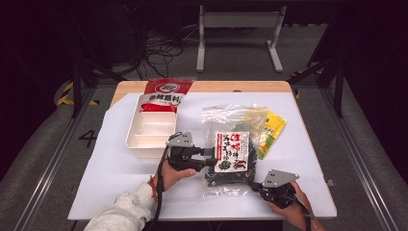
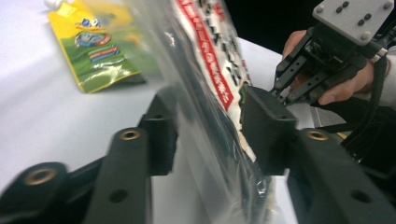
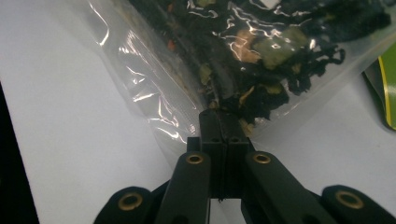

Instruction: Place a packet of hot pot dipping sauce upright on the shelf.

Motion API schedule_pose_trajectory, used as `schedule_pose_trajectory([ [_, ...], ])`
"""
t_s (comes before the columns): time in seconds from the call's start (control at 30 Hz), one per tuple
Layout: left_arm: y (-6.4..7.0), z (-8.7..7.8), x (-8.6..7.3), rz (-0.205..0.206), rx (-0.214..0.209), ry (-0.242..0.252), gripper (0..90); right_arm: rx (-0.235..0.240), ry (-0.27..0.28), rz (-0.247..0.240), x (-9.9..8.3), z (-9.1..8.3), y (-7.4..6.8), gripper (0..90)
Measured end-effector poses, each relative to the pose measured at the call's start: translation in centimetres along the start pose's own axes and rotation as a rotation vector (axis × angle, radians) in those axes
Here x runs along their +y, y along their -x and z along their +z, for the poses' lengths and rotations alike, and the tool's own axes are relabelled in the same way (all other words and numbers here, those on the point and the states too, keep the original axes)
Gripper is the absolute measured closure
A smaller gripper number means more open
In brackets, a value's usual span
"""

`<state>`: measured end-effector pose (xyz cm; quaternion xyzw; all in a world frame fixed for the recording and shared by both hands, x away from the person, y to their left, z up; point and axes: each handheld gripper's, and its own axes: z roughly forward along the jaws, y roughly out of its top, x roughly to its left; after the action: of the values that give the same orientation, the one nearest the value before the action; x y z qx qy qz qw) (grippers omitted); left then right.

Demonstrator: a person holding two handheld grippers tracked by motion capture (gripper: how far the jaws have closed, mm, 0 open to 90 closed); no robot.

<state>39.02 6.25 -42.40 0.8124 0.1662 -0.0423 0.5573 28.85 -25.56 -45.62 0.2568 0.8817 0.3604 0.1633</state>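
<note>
The left gripper (image 1: 210, 153) has its jaws spread, with the clear plastic bag of dark dried seaweed with a red-and-white label (image 1: 232, 151) passing between them; whether they touch the film cannot be told. The right gripper (image 3: 220, 122) is clamped on the bag's near corner, pads pressed together on the film. Beyond the bag lies a yellow-green flat pouch (image 1: 270, 130). Past the left gripper sits a white divided plastic tray (image 1: 150, 128) on the white-covered bench (image 1: 106, 173).
</note>
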Motion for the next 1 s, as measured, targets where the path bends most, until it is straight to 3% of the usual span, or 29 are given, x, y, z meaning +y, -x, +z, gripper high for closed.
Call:
schedule_pose_trajectory([
  [0.1, -0.3, 0.5, 0.6, 0.002, -0.008, 0.013, 48.7, -0.005, -0.006, -0.017, 0.1, 0.0, -0.1, 90.0],
  [0.17, -0.6, 0.7, 0.9, -0.006, -0.002, 0.013, 50.4, -0.008, -0.005, -0.025, 0.1, 0.0, -0.1, 90.0],
  [0.3, -0.6, 0.8, 1.1, -0.01, -0.023, 0.019, 71.7, -0.014, -0.003, -0.03, 0.1, 0.0, -0.2, 90.0],
  [0.43, 0.3, 0.4, 1.4, 0.037, -0.049, 0.029, 75.8, -0.003, 0.01, -0.016, -0.1, 0.0, -0.1, 89.7],
  [0.5, 0.6, 0.3, 1.5, 0.053, -0.048, 0.035, 76.9, 0.022, 0.024, -0.008, -0.2, -0.1, -0.1, 79.1],
  [0.6, 1.1, -0.3, 1.8, 0.07, -0.052, 0.057, 78.9, 0.029, 0.054, -0.005, -0.2, -0.6, -0.2, 72.6],
  [0.73, 1.3, -1.1, 1.9, 0.087, -0.023, 0.072, 79.2, 0.011, 0.092, 0.015, -0.2, -1.5, -0.1, 66.4],
  [0.77, 1.4, -1.7, 2.2, 0.108, 0.0, 0.077, 79.3, -0.001, 0.11, 0.028, -0.4, -1.9, 0.2, 65.2],
  [0.87, 1.6, -2.7, 2.6, 0.137, 0.027, 0.094, 79.3, -0.007, 0.124, 0.058, -0.7, -2.3, 0.7, 62.3],
  [1.0, 1.8, -3.8, 3.0, 0.157, 0.043, 0.113, 79.3, -0.021, 0.134, 0.061, -0.7, -2.5, 0.8, 60.3],
])
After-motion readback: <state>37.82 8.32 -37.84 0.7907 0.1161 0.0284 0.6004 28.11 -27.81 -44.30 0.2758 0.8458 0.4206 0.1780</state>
